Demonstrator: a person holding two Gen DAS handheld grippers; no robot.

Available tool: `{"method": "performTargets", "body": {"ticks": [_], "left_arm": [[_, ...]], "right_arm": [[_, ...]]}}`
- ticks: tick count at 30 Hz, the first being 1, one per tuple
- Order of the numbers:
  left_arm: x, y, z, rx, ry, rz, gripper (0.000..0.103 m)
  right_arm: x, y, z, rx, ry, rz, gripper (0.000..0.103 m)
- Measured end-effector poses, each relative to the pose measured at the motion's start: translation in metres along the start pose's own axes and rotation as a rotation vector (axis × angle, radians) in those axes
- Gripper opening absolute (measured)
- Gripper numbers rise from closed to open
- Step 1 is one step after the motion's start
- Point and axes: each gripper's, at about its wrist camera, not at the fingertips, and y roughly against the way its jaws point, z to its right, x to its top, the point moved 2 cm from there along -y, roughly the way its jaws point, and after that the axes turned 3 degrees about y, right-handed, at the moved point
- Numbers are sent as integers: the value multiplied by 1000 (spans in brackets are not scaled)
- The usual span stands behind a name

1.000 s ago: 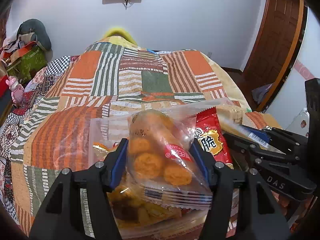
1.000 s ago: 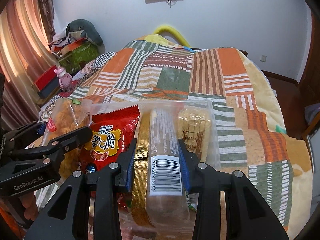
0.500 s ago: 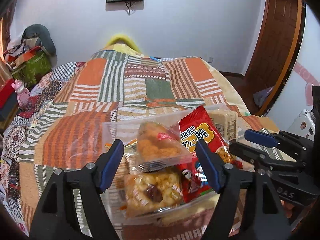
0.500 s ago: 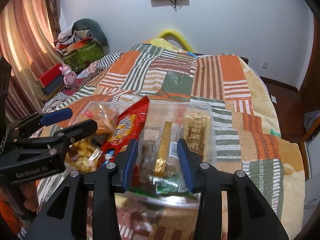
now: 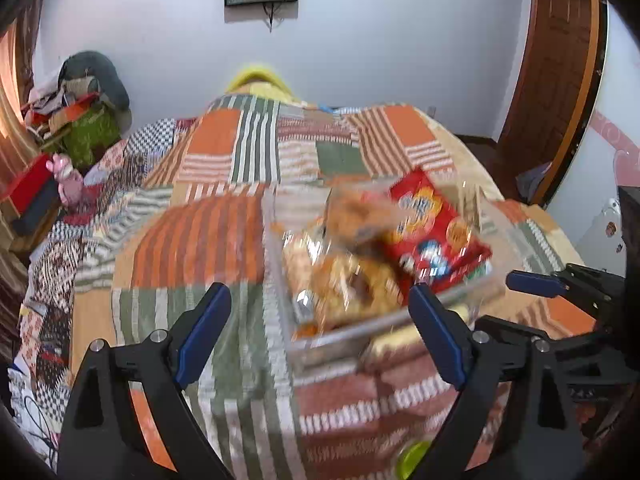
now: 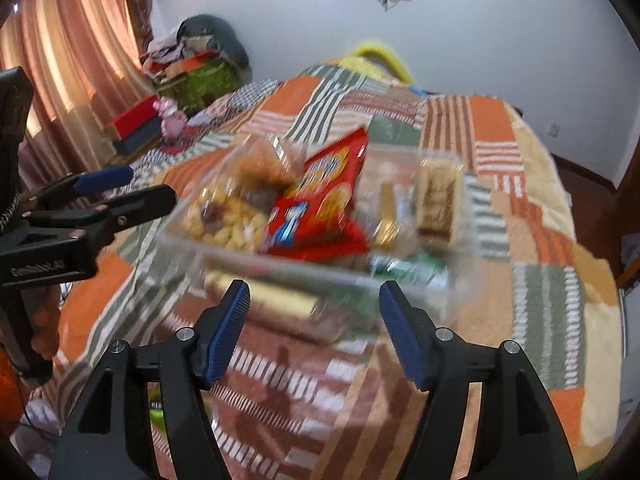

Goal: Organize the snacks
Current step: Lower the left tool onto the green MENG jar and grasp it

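Observation:
A clear plastic bin (image 5: 340,334) (image 6: 280,270) sits on the patchwork bed. It holds a red snack bag (image 5: 436,226) (image 6: 320,204), clear packets of orange-brown puffs (image 5: 348,276) (image 6: 228,220), and wrapped wafer bars (image 6: 438,198) at its right side. My left gripper (image 5: 320,332) is open and empty, just in front of the bin's near left corner. My right gripper (image 6: 314,328) is open and empty, in front of the bin's near wall. Both views are blurred.
The patchwork blanket (image 5: 192,248) covers the bed. A long yellow packet (image 6: 264,300) lies on the blanket against the bin's near wall. Boxes and a pink toy (image 6: 172,118) sit at the left, beside curtains (image 6: 68,52). A wooden door (image 5: 556,64) is at the right.
Both grippers let go of their packets into the bin, opened wide and drew back toward me. The packets now lie in the bin.

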Motion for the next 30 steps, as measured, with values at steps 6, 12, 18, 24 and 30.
{"method": "performTargets", "body": {"ticks": [6,12,18,24,30], "left_arm": [[-33,-10,-17,35,4,-65,91],[-54,-23,-34,35,46,-124,91],[-62,-30,-37,28,66,-143,91],[-59,-46,-33,53,73,-143,91],[-60,-61,-27,61,101,-161,91]], "right_arm": [[-4,-29,-2,33,-29,-70,64],[-17,-33,-19,124,7,-128,56],[-22,-17,-19,118,16,-121,47],[-6,-15,-2,72,-60,-71,57],[-6,-25,-3,86,-79,-77,63]]}}
